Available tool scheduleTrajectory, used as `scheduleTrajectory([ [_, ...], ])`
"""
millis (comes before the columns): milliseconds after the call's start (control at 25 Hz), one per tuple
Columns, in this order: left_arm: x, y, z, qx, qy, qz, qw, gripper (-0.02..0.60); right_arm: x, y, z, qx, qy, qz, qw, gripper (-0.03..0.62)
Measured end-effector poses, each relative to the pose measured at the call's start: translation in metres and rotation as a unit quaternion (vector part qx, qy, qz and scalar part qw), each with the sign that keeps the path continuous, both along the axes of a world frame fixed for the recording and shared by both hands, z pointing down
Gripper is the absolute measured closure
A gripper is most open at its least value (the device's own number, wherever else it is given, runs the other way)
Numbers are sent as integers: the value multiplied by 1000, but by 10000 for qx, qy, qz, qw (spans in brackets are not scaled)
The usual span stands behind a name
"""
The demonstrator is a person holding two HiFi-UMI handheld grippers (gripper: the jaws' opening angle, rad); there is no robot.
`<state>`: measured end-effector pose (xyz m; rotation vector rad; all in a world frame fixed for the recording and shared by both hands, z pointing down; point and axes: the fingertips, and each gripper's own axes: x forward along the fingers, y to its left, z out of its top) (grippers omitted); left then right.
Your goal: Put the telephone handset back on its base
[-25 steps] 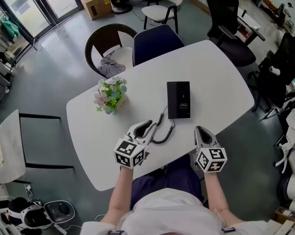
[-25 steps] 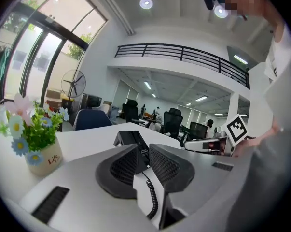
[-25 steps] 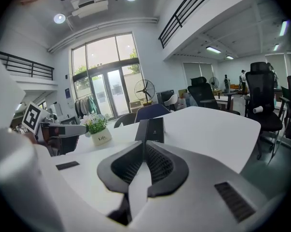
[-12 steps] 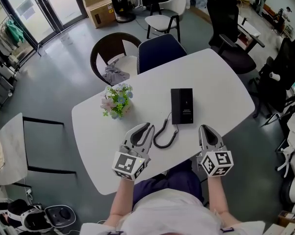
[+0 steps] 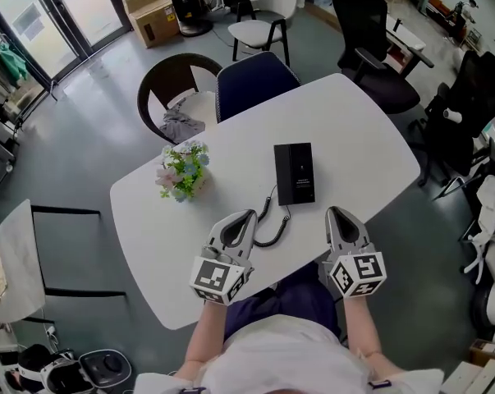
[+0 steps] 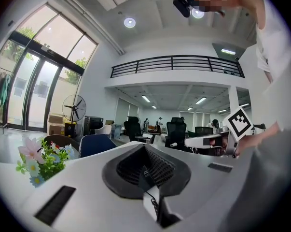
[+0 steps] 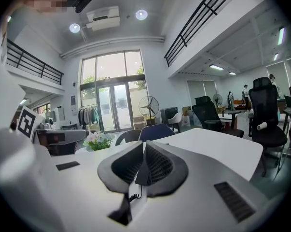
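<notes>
A black telephone [image 5: 295, 173] lies flat on the white table [image 5: 358, 130], and its coiled cord [image 5: 272, 222] loops toward me. Whether its handset sits on the base I cannot tell from above. My left gripper [image 5: 246, 217] hovers just left of the cord. Its jaws have just been closing and now stand shut with nothing between them. My right gripper [image 5: 336, 213] is shut and empty, near the front edge to the right of the phone. The left gripper view shows its gripper [image 6: 145, 170] shut, with the cord [image 6: 154, 208] below. The right gripper view shows its gripper [image 7: 143, 166] shut too.
A small pot of flowers [image 5: 181, 171] stands on the table's left part. A dark blue chair [image 5: 251, 76] and a brown round chair [image 5: 175, 89] are pushed up to the far edge. Black office chairs [image 5: 370, 48] stand behind at the right.
The left gripper's jaws, open a second ago beside the cord, have closed on nothing. Both grippers have lifted a little off the table.
</notes>
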<state>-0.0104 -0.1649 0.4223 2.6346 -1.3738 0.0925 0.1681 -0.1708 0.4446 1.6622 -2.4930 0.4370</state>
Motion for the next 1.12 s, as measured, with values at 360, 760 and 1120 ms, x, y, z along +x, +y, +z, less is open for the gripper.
scheduleTrajectory([
  [360, 7, 1, 8, -58, -112, 12, 9999, 568, 3, 9, 5, -33, 247, -38, 9997, 557],
  [760, 11, 3, 15, -167, -63, -13, 9998, 568, 8, 12, 5, -44, 160, -54, 9998, 560],
  [1120, 12, 0, 20, -228, -35, -9, 9997, 568, 5, 11, 8, -72, 168, -142, 9997, 560],
])
